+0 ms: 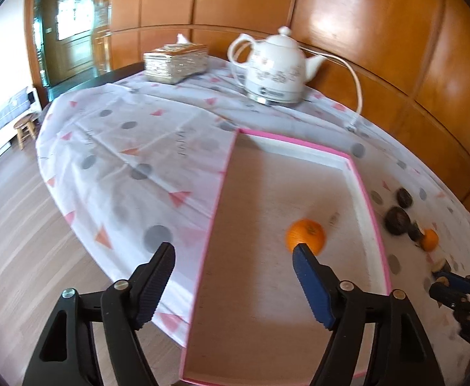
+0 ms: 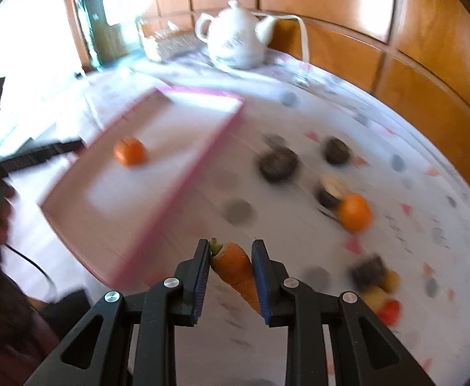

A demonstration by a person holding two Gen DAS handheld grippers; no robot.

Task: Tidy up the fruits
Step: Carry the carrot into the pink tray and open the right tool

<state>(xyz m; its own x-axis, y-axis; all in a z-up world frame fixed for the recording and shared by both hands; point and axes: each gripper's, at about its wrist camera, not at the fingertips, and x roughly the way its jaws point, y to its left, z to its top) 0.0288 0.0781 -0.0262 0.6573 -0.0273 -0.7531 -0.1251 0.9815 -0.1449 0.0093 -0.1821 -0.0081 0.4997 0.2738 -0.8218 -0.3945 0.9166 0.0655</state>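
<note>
One orange (image 1: 305, 234) sits lower right in the pink tray (image 1: 373, 206), evidently the sorting spot. Left gripper (image 1: 231, 276) hangs released and empty, straddling the tray's left rim. Right gripper (image 2: 231, 276) is clenched on a carrot (image 2: 235, 270), leafy end up, pinched between both pads at bottom centre, likely bound for the tray.
</note>
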